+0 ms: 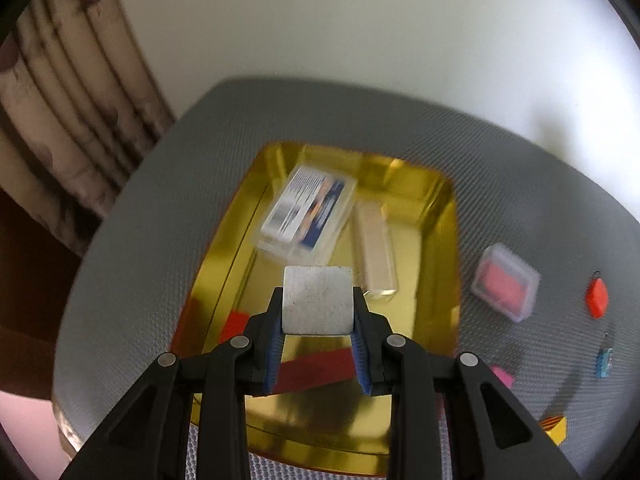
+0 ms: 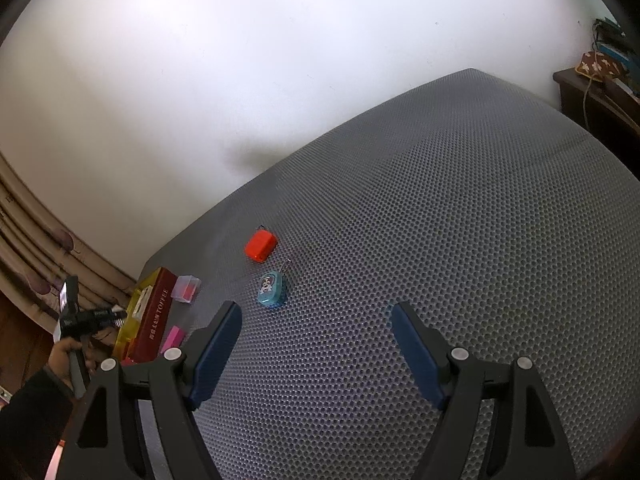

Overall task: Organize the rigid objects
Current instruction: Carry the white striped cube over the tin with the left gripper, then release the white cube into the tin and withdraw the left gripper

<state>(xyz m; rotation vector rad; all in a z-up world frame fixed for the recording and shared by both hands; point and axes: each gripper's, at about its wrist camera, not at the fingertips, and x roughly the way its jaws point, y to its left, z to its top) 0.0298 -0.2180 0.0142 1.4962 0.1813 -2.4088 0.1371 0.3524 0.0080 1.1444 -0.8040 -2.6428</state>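
The left gripper has its jaws clamped on a small grey metal block, held above the near half of a gold tray. The step in hand looks like the carry-in: one loose piece is being brought to the tray to join the rest.

Already in the tray are a clear plastic case with a printed card at about 11 o'clock from the block, and a pale rectangular bar at 1 o'clock, just beside the case. A dark red strip lies under the jaws at 6 o'clock; whether it is an object or a reflection in the gold floor I cannot tell.

The next move, as I judge it, calls for lowering the block onto the bare gold floor short of the bar, then parting the jaws without nudging the bar.

The right gripper hangs with its jaws wide apart and nothing between them. Ahead of it at 11 o'clock sit a teal padlock with a cartoon face and, beyond that, a small orange-red case, near each other but apart. At its 9 o'clock are a small clear box with red contents and a pink piece, both beside a dark red box lettered in gold next to the tray. These are likely still to be gathered.

Everything rests on a grey dimpled mat that covers the bench. A plain white wall stands behind, with a patterned curtain at the left and dark wooden furniture at the far right.
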